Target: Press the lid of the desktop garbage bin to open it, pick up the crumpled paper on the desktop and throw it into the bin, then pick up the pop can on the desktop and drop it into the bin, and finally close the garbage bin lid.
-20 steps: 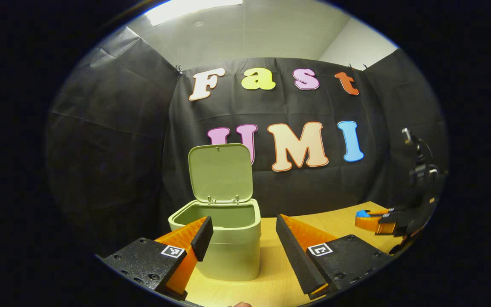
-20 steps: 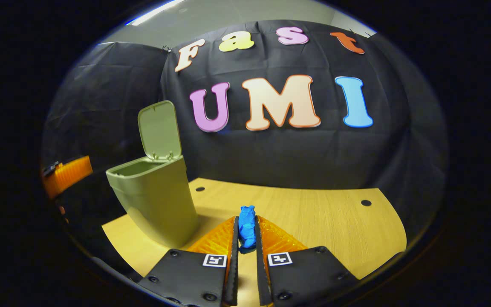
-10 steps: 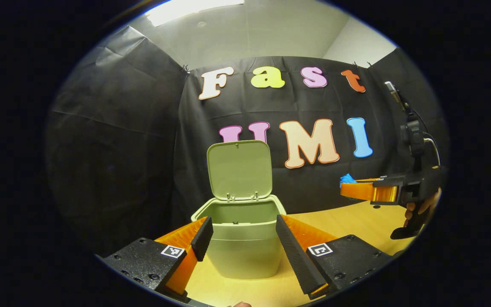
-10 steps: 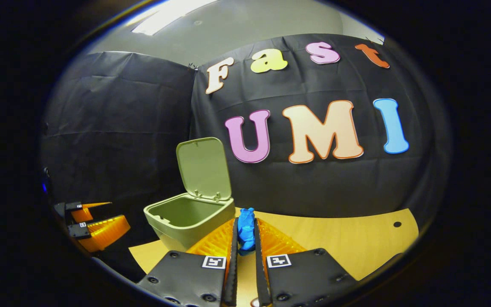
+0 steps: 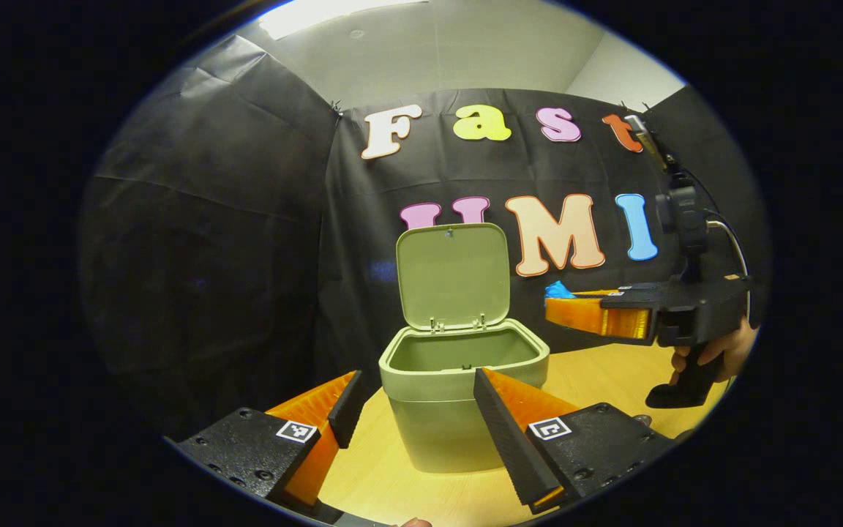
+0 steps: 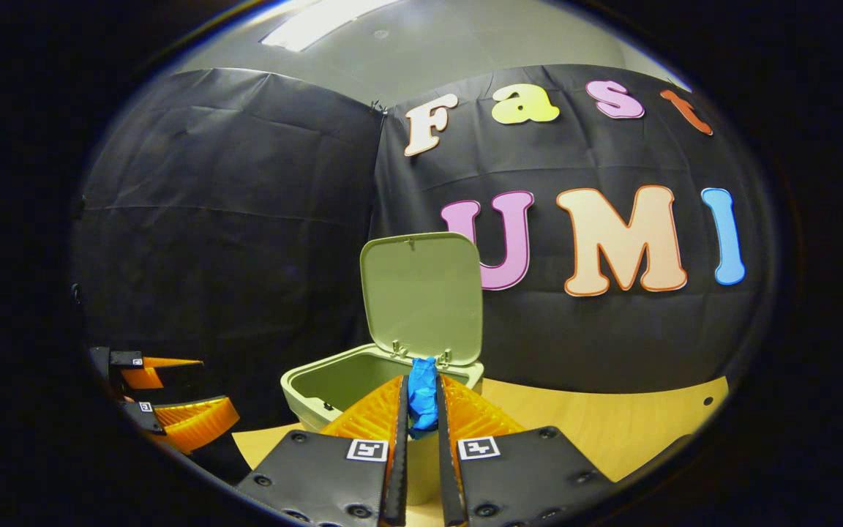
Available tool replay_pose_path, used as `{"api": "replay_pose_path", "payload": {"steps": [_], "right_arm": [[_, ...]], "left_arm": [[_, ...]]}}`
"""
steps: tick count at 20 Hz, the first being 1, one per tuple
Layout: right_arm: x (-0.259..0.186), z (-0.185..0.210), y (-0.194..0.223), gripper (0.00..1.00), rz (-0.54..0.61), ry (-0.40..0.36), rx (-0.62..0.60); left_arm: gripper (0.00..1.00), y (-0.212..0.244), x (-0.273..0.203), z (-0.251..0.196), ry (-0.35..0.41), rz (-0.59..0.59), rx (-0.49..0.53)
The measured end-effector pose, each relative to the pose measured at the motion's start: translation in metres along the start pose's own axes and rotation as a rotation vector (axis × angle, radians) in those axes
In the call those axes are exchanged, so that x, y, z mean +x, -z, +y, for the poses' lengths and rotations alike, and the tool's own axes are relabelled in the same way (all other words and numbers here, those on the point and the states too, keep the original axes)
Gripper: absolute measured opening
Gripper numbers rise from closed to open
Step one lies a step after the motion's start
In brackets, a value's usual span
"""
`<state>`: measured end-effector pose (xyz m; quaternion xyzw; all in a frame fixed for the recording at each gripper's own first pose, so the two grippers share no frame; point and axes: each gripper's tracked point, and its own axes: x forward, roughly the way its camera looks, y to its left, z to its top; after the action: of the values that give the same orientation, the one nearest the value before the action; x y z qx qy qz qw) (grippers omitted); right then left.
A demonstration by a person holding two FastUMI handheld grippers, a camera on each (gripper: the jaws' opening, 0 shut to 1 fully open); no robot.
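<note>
Blue crumpled paper [image 5: 557, 290] shows in the left gripper view pinched at the tip of the right gripper [image 5: 571, 311], which a hand [image 5: 714, 353] holds at the right edge; a second ago that gripper was low by the tabletop, and it has since risen and come level beside the raised flat lid [image 5: 454, 274] of the pale green plastic desktop bin [image 5: 458, 395]; the paper now hangs just short of the bin's open mouth, so the carry looks nearly done and the release should come next. Nearer the camera, the left gripper [image 5: 416, 406] has stayed wide open and empty, its fingers framing the bin, which has drifted rightward in this view.

From the right gripper view, the right gripper [image 6: 421, 410] is closed narrowly on the blue crumpled paper [image 6: 422, 391]; the bin [image 6: 334, 380], off to the left a second ago, now lies straight ahead with its lid [image 6: 421, 296] upright behind the paper; the left gripper [image 6: 165, 399] waits open at the far left.

Light wood-grain tabletop [image 6: 612, 432] carries the bin; black cloth walls close the booth under a pale ceiling with a bright light panel [image 5: 334, 11]; I cannot spot the pop can.
</note>
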<state>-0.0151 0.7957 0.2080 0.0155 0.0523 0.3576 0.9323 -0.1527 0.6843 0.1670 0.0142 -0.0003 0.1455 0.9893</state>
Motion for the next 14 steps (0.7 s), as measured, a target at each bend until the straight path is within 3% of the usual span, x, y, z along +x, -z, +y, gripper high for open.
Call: {"api": "replay_pose_path", "payload": {"steps": [3,6,9,14], "right_arm": [[0.023,0.006,0.020,0.22,0.046,0.004,-0.022],[0.033,0.012,0.031,0.39,0.065,-0.016,-0.036],[0.030,0.003,0.026,0.92,0.040,0.020,-0.081],[-0.018,-0.042,-0.015,0.99,-0.069,0.127,-0.117]], "left_arm": [[0.89,0.001,0.005,0.005,0.004,-0.003,-0.004],[0.89,0.005,0.010,-0.001,0.028,0.000,-0.018],[0.89,0.000,0.017,-0.015,0.063,-0.014,-0.024],[0.89,-0.015,0.028,-0.062,0.162,-0.050,-0.049]]}}
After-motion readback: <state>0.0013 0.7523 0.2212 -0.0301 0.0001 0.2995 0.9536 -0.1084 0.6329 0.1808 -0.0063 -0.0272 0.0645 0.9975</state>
